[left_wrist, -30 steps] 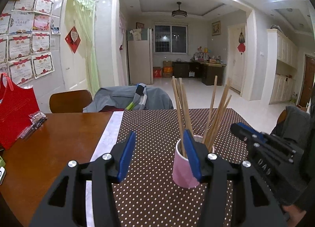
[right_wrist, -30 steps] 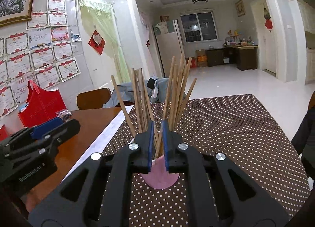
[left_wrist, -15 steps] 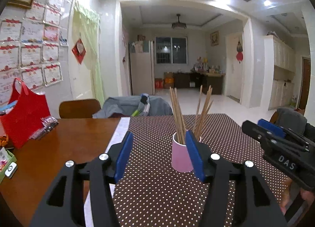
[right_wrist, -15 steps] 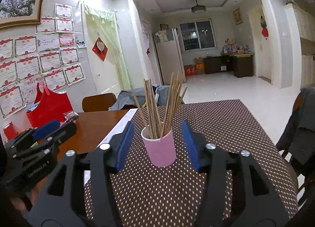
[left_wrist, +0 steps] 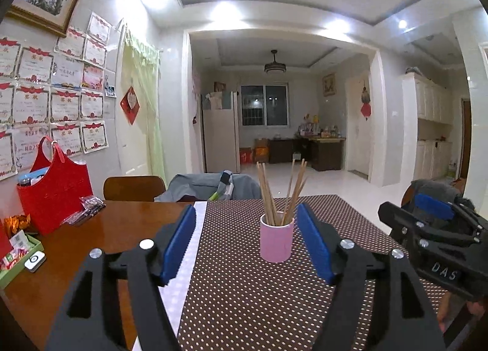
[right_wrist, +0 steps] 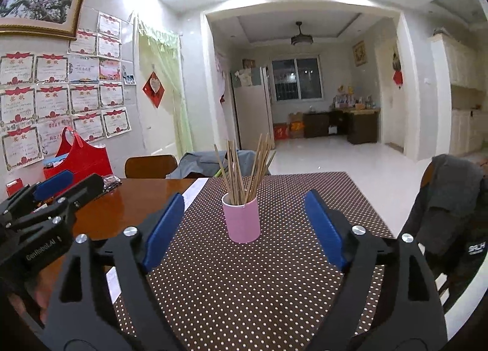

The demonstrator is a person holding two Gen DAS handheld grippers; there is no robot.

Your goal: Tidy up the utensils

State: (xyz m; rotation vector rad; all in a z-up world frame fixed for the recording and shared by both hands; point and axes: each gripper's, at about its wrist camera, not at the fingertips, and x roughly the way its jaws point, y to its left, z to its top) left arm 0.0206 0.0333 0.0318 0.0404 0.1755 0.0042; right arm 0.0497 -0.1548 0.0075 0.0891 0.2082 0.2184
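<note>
Now drawn back from the pink cup [left_wrist: 277,240], well apart where moments ago close against it. Left hand-held gripper [left_wrist: 246,240] released, jaws opening, nothing between the pads; right hand-held gripper [right_wrist: 244,225] likewise unclenched from the chopsticks [right_wrist: 244,168], jaws opening and empty. Judged as delivered: sticks bundled upright inside, task likely near done. Counted one cup on the dotted mat [right_wrist: 244,284] of the desk [left_wrist: 76,238], two grippers, roughly ten chopsticks, exact number unclear.
</note>
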